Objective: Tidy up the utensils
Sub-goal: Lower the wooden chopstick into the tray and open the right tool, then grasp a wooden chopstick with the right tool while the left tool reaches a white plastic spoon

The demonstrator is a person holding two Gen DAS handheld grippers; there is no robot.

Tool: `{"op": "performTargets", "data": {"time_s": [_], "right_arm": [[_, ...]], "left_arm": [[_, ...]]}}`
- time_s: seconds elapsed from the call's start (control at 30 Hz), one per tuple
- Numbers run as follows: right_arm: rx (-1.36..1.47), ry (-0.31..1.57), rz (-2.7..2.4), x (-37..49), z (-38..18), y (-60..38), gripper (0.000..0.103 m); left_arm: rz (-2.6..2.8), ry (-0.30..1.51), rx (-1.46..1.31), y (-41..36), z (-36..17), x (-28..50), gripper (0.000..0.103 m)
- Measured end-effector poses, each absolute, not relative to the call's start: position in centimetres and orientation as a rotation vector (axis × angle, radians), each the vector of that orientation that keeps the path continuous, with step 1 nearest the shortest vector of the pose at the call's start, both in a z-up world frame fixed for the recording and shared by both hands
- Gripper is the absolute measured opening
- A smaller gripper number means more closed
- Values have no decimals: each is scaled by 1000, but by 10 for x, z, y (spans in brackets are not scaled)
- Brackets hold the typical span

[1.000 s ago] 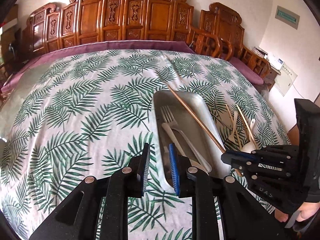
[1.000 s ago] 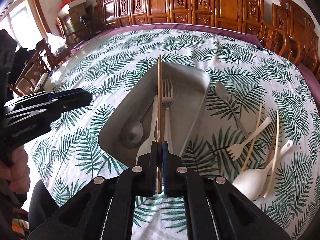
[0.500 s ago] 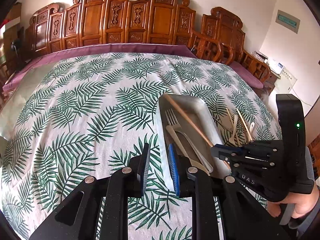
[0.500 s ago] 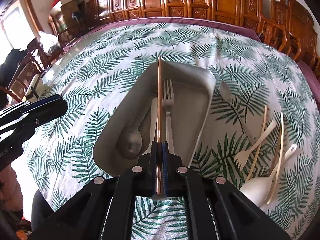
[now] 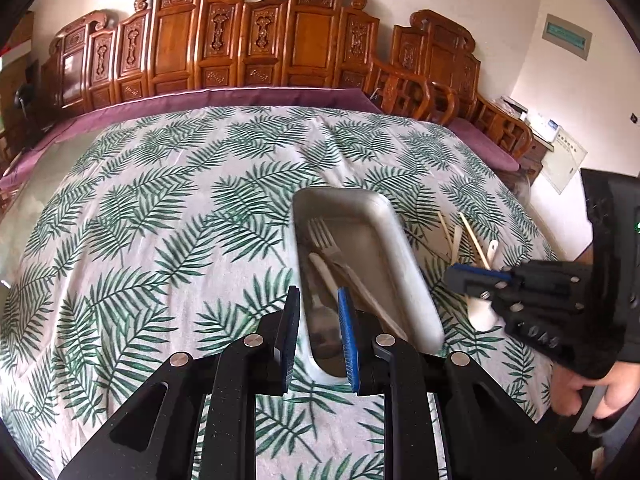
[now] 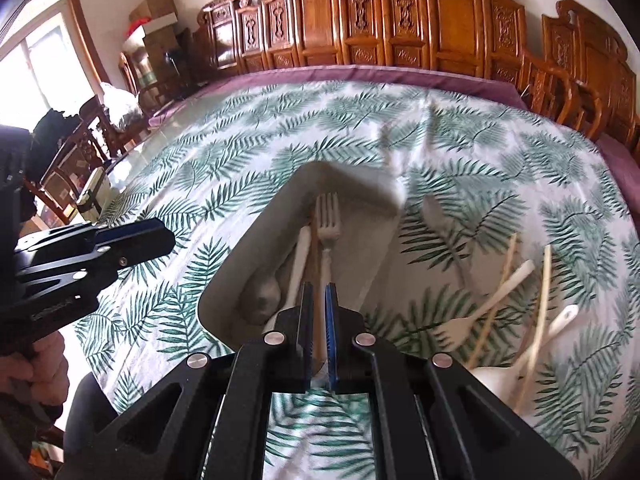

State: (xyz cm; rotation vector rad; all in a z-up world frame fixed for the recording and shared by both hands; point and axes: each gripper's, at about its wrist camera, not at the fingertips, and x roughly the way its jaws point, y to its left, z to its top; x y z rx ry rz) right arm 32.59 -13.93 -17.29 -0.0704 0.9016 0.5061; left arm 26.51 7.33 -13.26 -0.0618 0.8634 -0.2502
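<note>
A metal tray (image 6: 248,264) lies on the leaf-print cloth and holds a pale fork (image 6: 328,220), a white spoon handle (image 6: 302,256), a grey metal spoon (image 6: 264,296) and a brown chopstick (image 6: 315,240). My right gripper (image 6: 319,286) hovers over the tray's near end, its jaws a thin slit apart with nothing gripped. From the left wrist view, the right gripper (image 5: 460,272) sits just past the tray's (image 5: 400,240) right rim. My left gripper (image 5: 319,294) is open and empty above the tray's near left corner, seen as the left gripper (image 6: 120,240) from the other side.
Right of the tray lie a white fork (image 6: 480,312), a white spoon (image 6: 496,376), two wooden chopsticks (image 6: 540,300) and a blurred grey utensil (image 6: 434,208). Carved wooden chairs (image 5: 300,48) line the far edge. A hand (image 5: 600,392) grips the right tool.
The chopstick that my right gripper held now lies in the tray. The right gripper has drawn back, up and off to the tray's right. My left gripper kept its gap.
</note>
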Motion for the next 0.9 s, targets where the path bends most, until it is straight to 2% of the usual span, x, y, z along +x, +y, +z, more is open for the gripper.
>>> {"op": "performTargets", "data": {"time_s": [0.47, 0.6, 0.67, 0.8, 0.9], "right_arm": [[-58, 865, 359, 320, -172, -254, 7], [-46, 870, 330, 324, -181, -277, 7], [-48, 881, 315, 326, -188, -287, 7], [-50, 914, 291, 334, -205, -301, 9], [-35, 946, 296, 340, -220, -305, 17]], "left_arm": [[-325, 839, -3, 14, -128, 263, 19], [-327, 841, 18, -3, -130, 264, 34], [-329, 851, 26, -9, -133, 265, 35], [-336, 858, 26, -18, -136, 265, 56], [-341, 864, 34, -26, -139, 265, 58]]}}
